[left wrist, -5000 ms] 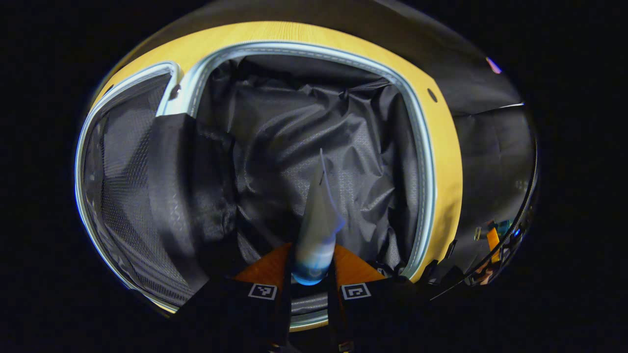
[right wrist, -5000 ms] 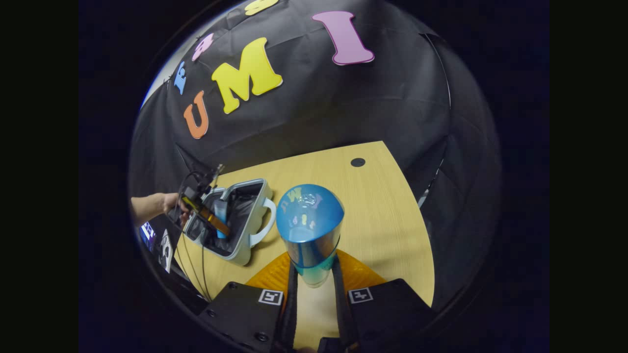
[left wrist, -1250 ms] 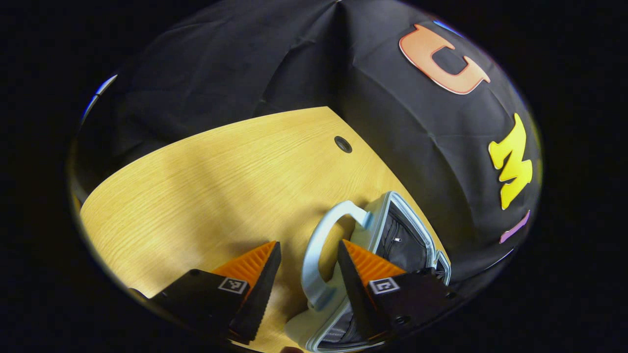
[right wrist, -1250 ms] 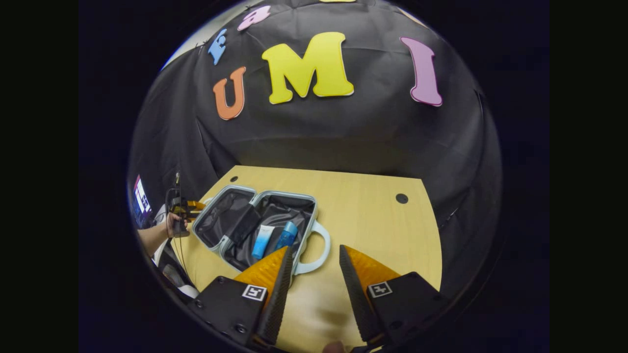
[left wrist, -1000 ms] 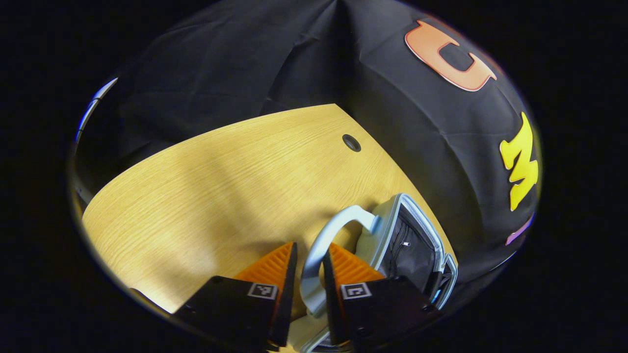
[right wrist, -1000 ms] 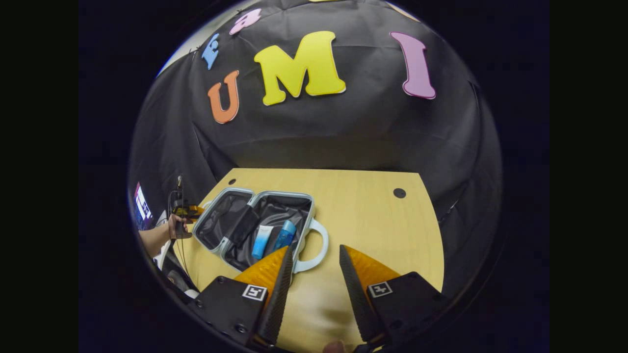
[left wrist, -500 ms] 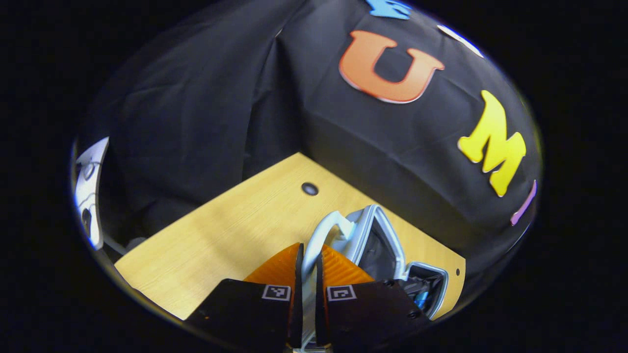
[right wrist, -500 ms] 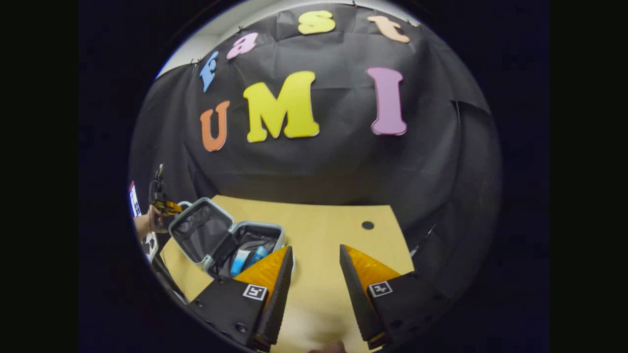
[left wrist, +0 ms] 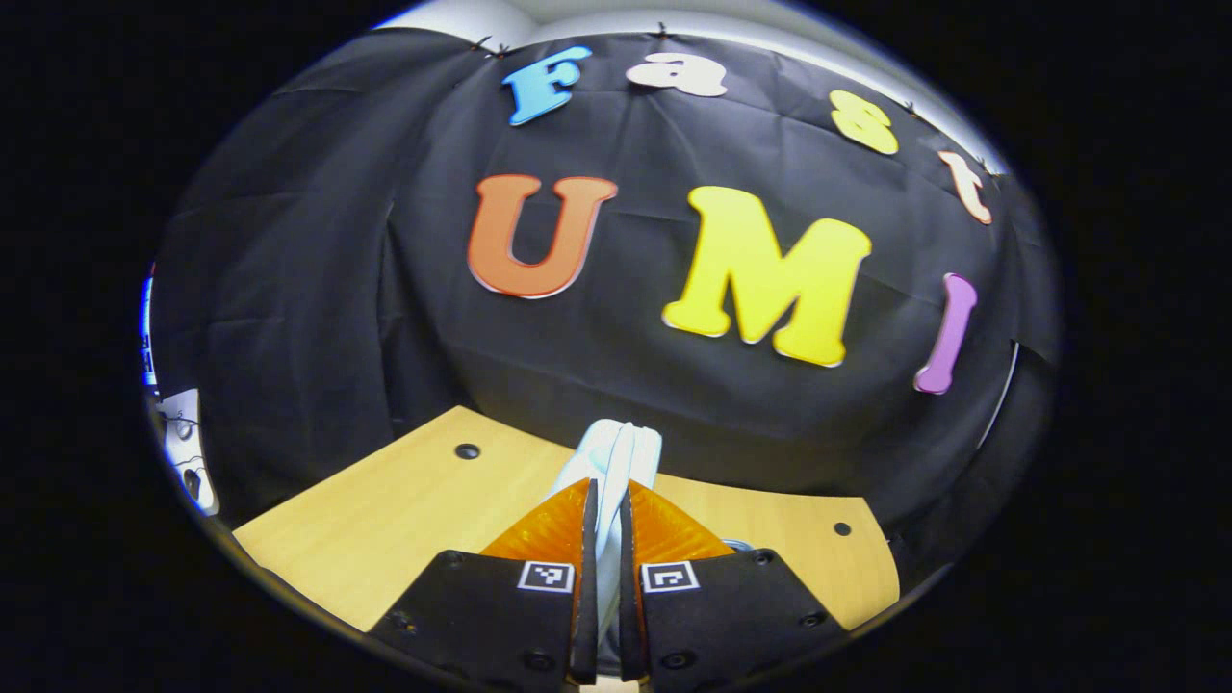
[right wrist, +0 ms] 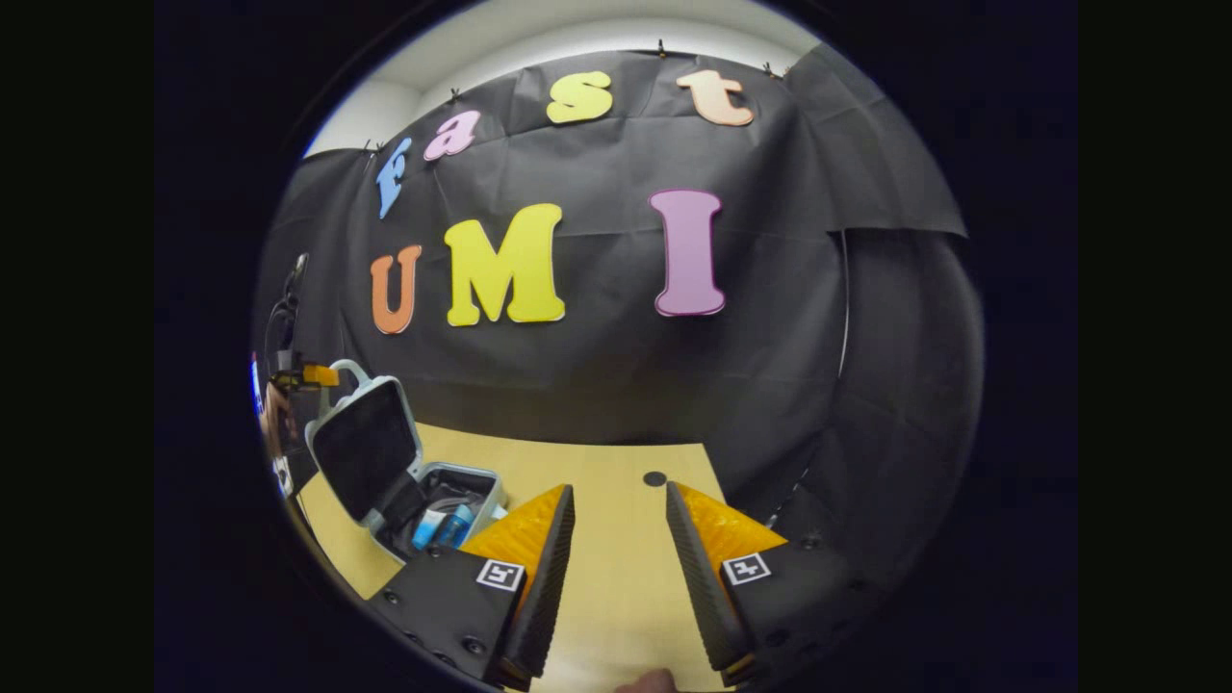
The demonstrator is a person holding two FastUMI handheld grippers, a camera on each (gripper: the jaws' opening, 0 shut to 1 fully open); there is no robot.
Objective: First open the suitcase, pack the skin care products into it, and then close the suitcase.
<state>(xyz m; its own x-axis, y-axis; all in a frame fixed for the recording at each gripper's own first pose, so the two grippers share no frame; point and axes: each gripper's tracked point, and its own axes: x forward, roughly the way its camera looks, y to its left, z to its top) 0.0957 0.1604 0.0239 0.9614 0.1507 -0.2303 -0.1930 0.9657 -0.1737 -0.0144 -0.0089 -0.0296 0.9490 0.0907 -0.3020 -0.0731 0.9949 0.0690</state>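
My left gripper (left wrist: pixel 604 500) is shut on the pale handle (left wrist: pixel 616 457) of the suitcase lid, which stands edge-on between its fingers. In the right gripper view the small pale suitcase (right wrist: pixel 404 481) sits at the table's left, its lid (right wrist: pixel 364 448) raised about upright. The left gripper (right wrist: pixel 313 373) holds the lid's handle at the top, with a hand behind it. A white-and-blue tube (right wrist: pixel 426 528) and a blue bottle (right wrist: pixel 455 526) lie in the dark-lined lower half. My right gripper (right wrist: pixel 616 525) hovers open over bare table, well to the right of the suitcase.
The wooden table (right wrist: pixel 626 577) has small round holes (right wrist: pixel 654 478) near its back edge, another hole (left wrist: pixel 468 450) at the back left. The black cloth wall stands close behind the table. A white device (left wrist: pixel 183 452) shows at the far left.
The left gripper closed on the lid's handle and swung the lid up from lying flat to about upright. The right gripper stayed open and tilted upward, away from the suitcase.
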